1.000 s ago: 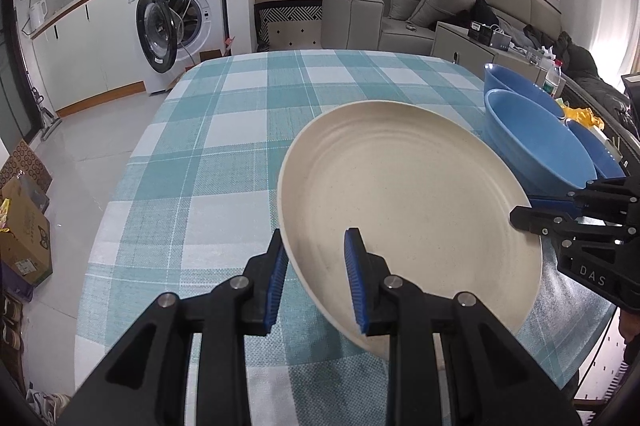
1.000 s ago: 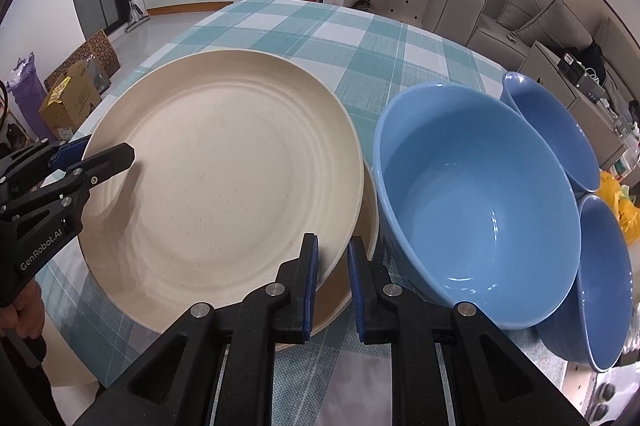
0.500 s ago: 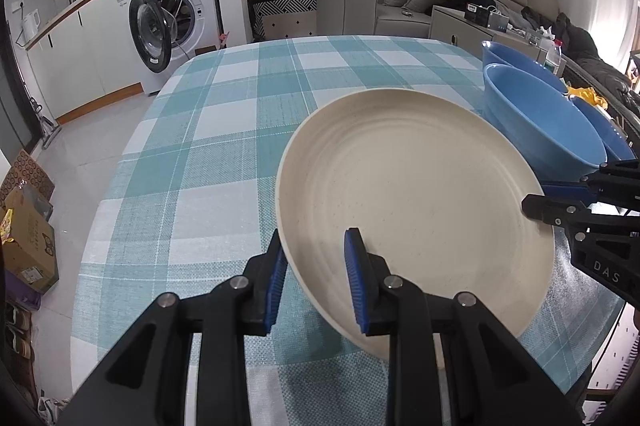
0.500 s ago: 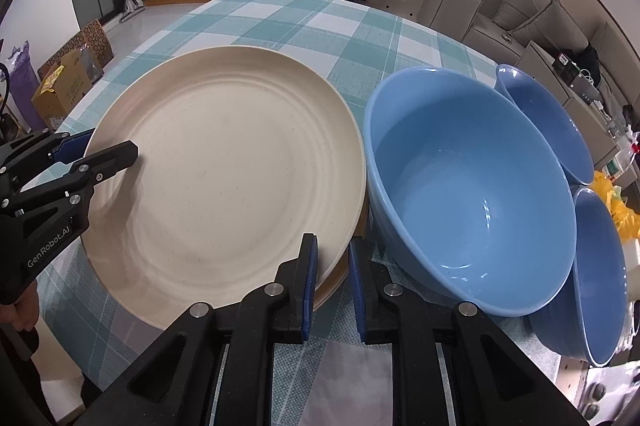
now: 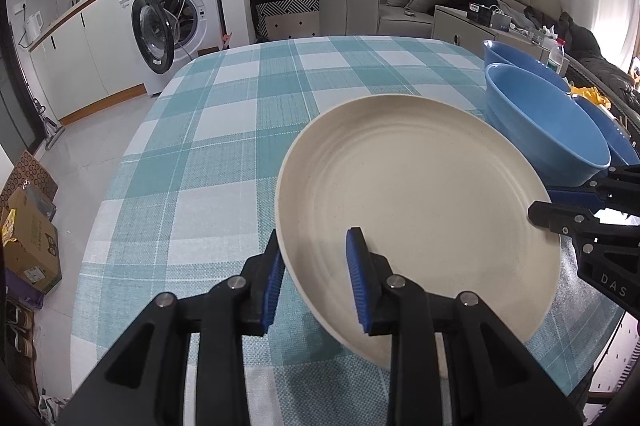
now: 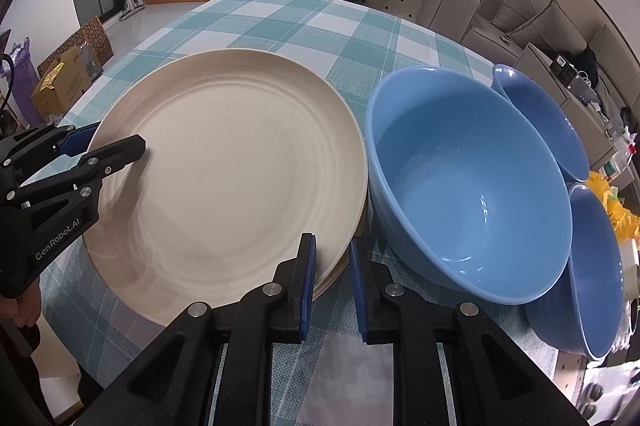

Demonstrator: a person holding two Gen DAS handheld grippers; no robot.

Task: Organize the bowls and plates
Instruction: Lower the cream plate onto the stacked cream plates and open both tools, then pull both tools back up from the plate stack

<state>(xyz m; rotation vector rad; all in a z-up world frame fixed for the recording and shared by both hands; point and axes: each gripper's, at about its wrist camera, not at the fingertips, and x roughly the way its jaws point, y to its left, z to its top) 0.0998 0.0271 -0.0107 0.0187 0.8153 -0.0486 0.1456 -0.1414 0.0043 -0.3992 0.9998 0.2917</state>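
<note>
Cream and faintly ridged, the plate (image 5: 420, 201) sits on the teal checked tablecloth (image 5: 224, 153), stacked on a second plate (image 6: 340, 268) whose edge peeks out below. The left gripper (image 5: 316, 282) straddles the plate's near rim, one pad inside, one outside, though whether it truly pinches is hard to judge. The right gripper (image 6: 332, 282) closes narrowly over the stack's edge. Just beside the plates stands a big blue bowl (image 6: 464, 181), with two more blue bowls (image 6: 540, 121) behind it.
</note>
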